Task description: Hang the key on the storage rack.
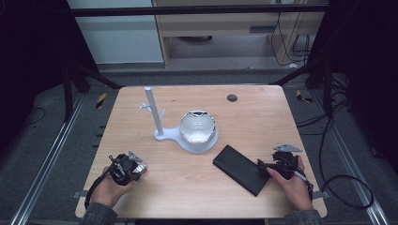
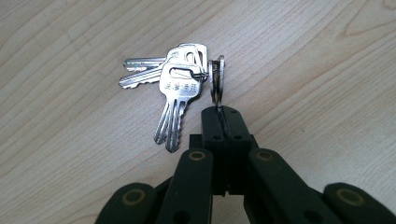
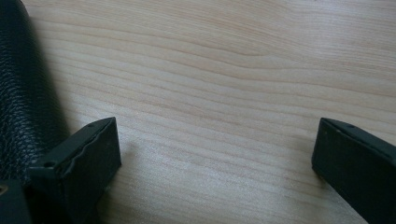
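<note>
A bunch of silver keys [image 2: 180, 86] lies on the wooden table [image 2: 70, 140], fanned out to the left of my left gripper [image 2: 220, 116]. That gripper is shut on one key [image 2: 218, 81], which stands on edge between the pads. From above, the left gripper [image 1: 135, 169] sits near the table's front left with the keys [image 1: 140, 168] shining at its tip. My right gripper [image 3: 215, 154] is open, its jaws wide apart just above bare wood, with a black leather case [image 3: 18, 93] right beside its left finger. In the high view the right gripper [image 1: 266, 165] touches the case's [image 1: 240, 168] right edge.
A white stand [image 1: 162, 135] with an upright pole [image 1: 153, 110] and short pegs rises at the table's middle. A shiny bowl [image 1: 198, 127] rests on the stand's round base. A dark round hole cover [image 1: 232, 98] sits near the far edge.
</note>
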`<state>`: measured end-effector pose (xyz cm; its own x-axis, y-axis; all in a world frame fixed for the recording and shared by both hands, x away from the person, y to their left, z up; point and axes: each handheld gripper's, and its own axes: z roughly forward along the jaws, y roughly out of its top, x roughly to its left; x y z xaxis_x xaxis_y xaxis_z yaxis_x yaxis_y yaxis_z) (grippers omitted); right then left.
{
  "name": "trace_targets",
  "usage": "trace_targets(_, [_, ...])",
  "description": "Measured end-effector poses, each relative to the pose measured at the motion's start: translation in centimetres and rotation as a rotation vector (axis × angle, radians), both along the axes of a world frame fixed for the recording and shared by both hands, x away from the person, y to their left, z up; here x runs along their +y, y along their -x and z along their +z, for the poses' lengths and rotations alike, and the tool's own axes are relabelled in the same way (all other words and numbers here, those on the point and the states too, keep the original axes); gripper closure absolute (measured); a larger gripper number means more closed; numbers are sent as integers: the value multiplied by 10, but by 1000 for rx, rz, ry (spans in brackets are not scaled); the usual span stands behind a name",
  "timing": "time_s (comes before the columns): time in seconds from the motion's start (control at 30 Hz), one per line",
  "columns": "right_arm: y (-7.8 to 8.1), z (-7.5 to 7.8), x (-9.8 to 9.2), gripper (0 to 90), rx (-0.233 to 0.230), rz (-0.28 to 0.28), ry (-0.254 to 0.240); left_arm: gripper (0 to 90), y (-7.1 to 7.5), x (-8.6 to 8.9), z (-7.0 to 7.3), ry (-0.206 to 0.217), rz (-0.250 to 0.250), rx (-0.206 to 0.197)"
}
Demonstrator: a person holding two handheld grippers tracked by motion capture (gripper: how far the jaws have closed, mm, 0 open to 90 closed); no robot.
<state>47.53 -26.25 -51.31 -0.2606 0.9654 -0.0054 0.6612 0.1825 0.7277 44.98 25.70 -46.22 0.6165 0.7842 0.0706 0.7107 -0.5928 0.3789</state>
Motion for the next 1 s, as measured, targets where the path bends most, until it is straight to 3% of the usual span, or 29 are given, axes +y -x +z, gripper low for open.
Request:
trace_targets(0.4, [0,0,0,16,1,0,-1,900,1,-2,1,-12,-7,-7])
trace_targets(0.63, [0,0,0,16,1,0,-1,900,0,-1,8,-1,-16,-10])
trace_targets(0.83, [0,0,0,16,1,0,-2,900,-2,2,28,14,-28,-26])
trace_targets(1.0, [0,0,1,16,1,-1,1,900,-4,6,55,15,-34,-49])
